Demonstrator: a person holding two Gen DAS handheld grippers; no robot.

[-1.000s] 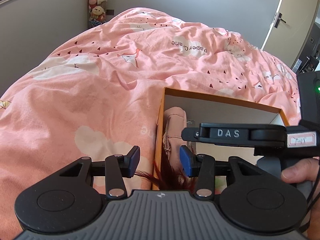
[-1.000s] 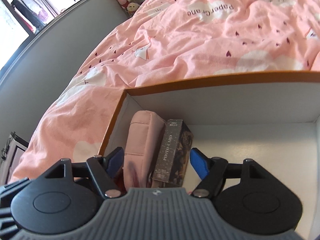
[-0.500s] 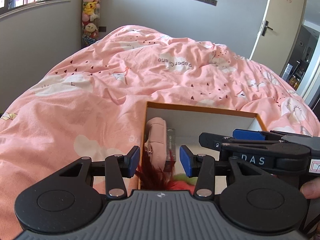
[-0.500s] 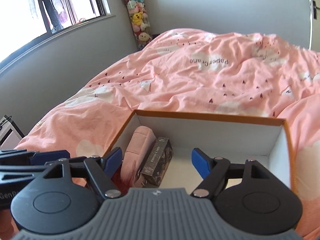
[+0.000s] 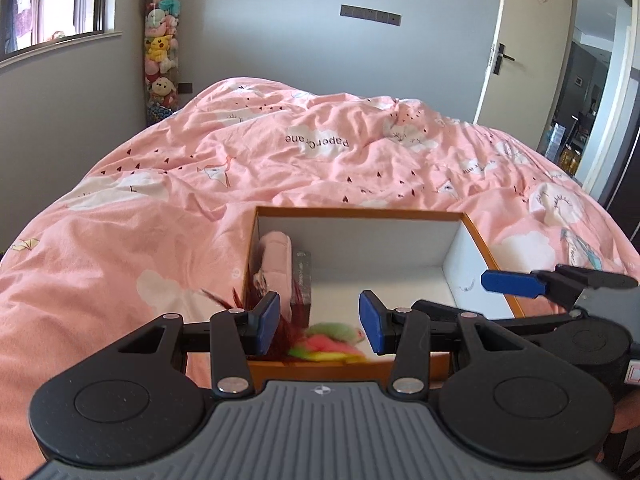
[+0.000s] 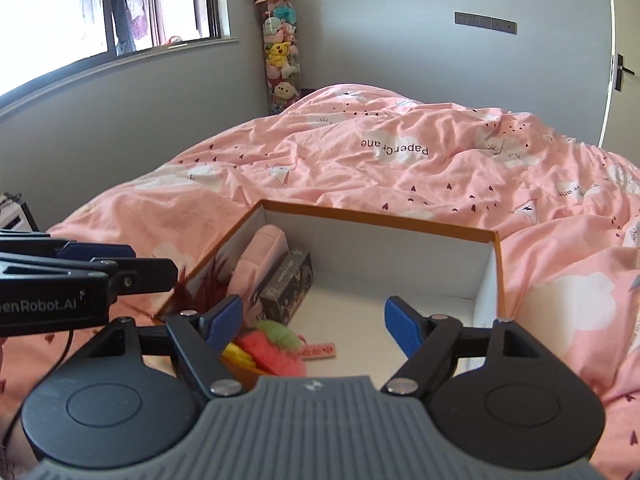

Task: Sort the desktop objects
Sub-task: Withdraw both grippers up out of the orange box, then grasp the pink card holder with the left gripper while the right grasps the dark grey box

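An orange-rimmed white box (image 5: 360, 213) (image 6: 380, 221) lies on the pink bed. Against its left wall stand a pink pouch (image 5: 277, 252) (image 6: 260, 256) and a dark photo-card box (image 5: 302, 280) (image 6: 288, 285), with dark red feathers (image 6: 209, 285) beside them. A pink, green and yellow plush (image 5: 328, 340) (image 6: 272, 345) and a small pink tag (image 6: 318, 350) lie at the near end. My left gripper (image 5: 320, 320) hovers open above the near left corner, nothing between its pads. My right gripper (image 6: 314, 320) stands open over the near edge, holding nothing. Each gripper shows at the edge of the other's view.
The rumpled pink duvet (image 5: 320, 160) surrounds the box on all sides. A tall tube of plush toys (image 6: 278, 48) stands in the far corner by the window (image 6: 120, 8). A door (image 5: 524, 60) stands open at the right. A hand shows at the lower right.
Both grippers have drawn back and up from the box, so the whole box and the room walls now show. The right gripper has rolled level and its jaws stand slightly wider.
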